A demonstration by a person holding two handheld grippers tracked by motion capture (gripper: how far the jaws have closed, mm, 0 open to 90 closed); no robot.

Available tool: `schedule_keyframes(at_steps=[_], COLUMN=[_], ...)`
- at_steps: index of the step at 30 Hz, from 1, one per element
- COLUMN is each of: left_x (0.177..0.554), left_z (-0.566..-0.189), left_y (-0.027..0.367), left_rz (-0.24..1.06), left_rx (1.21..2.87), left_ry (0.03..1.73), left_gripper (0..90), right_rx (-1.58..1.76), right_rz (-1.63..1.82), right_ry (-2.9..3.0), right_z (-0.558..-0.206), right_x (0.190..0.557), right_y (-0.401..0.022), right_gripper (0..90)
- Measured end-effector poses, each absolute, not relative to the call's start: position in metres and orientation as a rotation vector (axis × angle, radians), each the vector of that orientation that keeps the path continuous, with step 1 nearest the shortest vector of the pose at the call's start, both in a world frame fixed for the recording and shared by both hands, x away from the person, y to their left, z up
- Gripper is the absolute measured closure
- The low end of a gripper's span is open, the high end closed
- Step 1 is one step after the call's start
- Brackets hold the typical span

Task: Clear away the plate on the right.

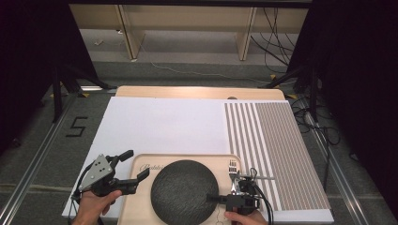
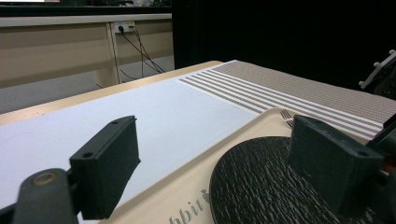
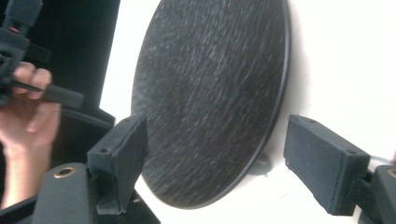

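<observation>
1. Grey floor, dark curtains and loose cables surround a pale wooden counter (image 1: 197, 91) covered by a white sheet (image 1: 159, 124) and a striped placemat (image 1: 277, 145).
2. On the near edge of the counter lies a beige tray (image 1: 141, 164), and a dark round plate (image 1: 184, 191) with a textured face sits flat in the tray's middle.
3. A fork (image 1: 233, 169) lies on the tray's right side, just beside the plate's rim, its tines pointing away from the person; in the left gripper view its tines (image 2: 288, 117) show past the plate (image 2: 261, 182).
4. The right gripper (image 1: 220, 198) sits at the plate's right edge, just below the fork. Its jaws stand wide apart with nothing pressed between them; in the right gripper view the plate (image 3: 210, 98) lies beyond the two pads, not in them.
5. The left gripper (image 1: 136, 165) hovers over the tray's left edge, jaws spread wide and empty, pointing toward the plate.
6. Judging by the layout, this is a place setting in progress: tray, plate and fork appear to be down, and the fork looks freshly let go.
7. What seems left is any further cutlery or tableware, none of which can be seen on the counter.
</observation>
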State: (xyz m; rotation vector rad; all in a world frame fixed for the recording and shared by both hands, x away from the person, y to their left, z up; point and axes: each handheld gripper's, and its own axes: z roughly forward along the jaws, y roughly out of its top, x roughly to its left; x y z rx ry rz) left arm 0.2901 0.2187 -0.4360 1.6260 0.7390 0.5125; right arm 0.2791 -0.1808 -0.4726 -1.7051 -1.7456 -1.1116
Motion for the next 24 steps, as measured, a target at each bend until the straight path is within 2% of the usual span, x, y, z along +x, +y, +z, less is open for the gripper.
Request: schedule_keyframes(at_steps=[24], left_x=[0.290], left_z=[-0.437], left_y=[0.217], left_rz=[0.497], left_rx=[1.623], left_ry=[0.731], left_gripper=[15.8], right_rx=[-1.685], right_rz=[-1.491], right_ry=[-2.210], right_z=[-0.439], right_x=[0.281], right_y=[-0.193], right_gripper=[15.8])
